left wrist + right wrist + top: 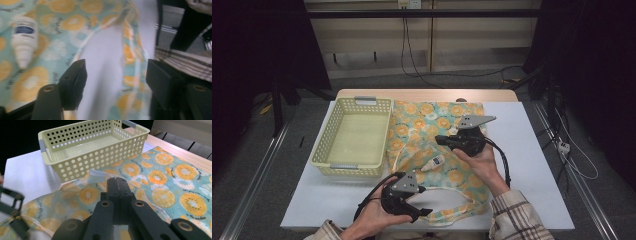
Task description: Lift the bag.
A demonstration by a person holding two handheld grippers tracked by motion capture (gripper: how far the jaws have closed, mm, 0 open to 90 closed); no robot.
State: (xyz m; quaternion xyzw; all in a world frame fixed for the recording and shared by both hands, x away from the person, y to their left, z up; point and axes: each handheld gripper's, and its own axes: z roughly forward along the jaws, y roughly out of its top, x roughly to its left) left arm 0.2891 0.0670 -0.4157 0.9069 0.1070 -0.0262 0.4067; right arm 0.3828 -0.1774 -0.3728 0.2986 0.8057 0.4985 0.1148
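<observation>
Left gripper hovers, jaws apart and holding nothing, over the bag's strap at the table's near edge. Right gripper rests shut on the flat turquoise bag printed with orange slices

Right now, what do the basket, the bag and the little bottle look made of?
Basket: looks like moulded plastic, pale yellow, matte; the walls are punched with even round holes.
Bag: printed woven cloth, probably; it lies limp and creased, with an orange-slice print.
Bottle: white plastic by its smooth shell, with a blue label.
</observation>
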